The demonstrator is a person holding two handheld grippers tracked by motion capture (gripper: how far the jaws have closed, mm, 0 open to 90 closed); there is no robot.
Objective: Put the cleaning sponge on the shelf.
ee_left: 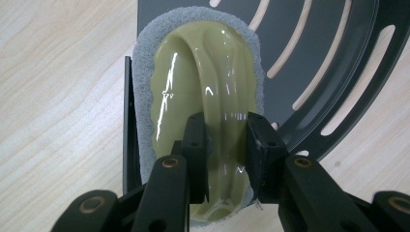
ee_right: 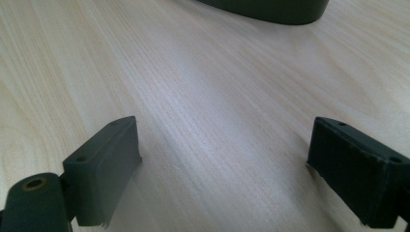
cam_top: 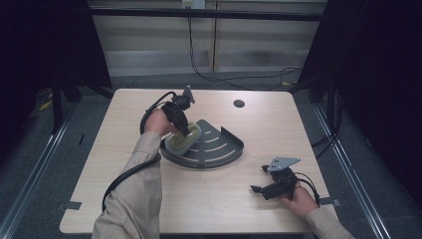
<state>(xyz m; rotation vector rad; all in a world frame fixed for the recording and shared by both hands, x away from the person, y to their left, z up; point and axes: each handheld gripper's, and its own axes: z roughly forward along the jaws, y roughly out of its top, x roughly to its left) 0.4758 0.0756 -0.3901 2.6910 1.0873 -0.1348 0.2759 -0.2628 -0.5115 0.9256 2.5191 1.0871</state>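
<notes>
At the left of the middle of the high view, the left hand-held gripper (cam_top: 188, 130) is held by a hand (cam_top: 158, 121) in a tan sleeve (cam_top: 135, 191). A thick black cable (cam_top: 130, 173) is seen looping from it down the lower left of the picture. The jaws are pointed down and are closed on the raised ridge of a scrubber (cam_top: 183, 138). In the left gripper view the scrubber (ee_left: 203, 92) is seen in the middle of the frame: a shiny yellow-green top with a grey fuzzy pad (ee_left: 143, 63) around its edge. One black jaw is pressed on each side of the ridge.

The scrubber is laid on the left end of a dark fan-shaped rack (cam_top: 221, 147) with long slots, which is placed near the middle of the light wooden surface (cam_top: 124, 114). In the left gripper view the rack (ee_left: 338, 58) is seen in the upper right.

A small dark round hole (cam_top: 239, 103) is seen in the surface, above the rack.

At the lower right of the high view, the right hand-held gripper (cam_top: 260, 179) is held low over the surface. In the right gripper view its jaws are spread wide apart, with nothing between them but bare wood (ee_right: 217, 121). The edge of the rack (ee_right: 270, 10) is seen at the top of that view.
</notes>
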